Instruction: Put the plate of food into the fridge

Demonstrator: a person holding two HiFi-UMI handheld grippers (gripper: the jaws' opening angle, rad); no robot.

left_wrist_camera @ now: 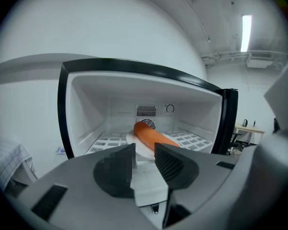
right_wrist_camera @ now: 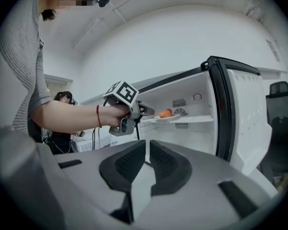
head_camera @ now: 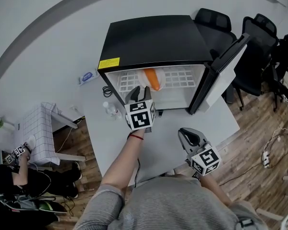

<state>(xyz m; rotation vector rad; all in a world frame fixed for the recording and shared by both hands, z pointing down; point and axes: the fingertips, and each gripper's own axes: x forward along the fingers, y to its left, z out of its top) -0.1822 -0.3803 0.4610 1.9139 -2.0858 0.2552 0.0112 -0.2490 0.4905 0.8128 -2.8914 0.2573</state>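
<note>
A small black fridge stands on the white table with its door swung open to the right. On its white grid shelf lies a white plate with an orange, sausage-shaped piece of food; both also show from the side, the plate and the food. My left gripper is at the fridge mouth, open, its tips at the plate's near rim without pressing it. My right gripper hangs back over the table, shut and empty.
Black office chairs stand behind and right of the fridge door. A small clear bottle sits on the table left of the fridge. A white checked stand and a seated person are at the lower left.
</note>
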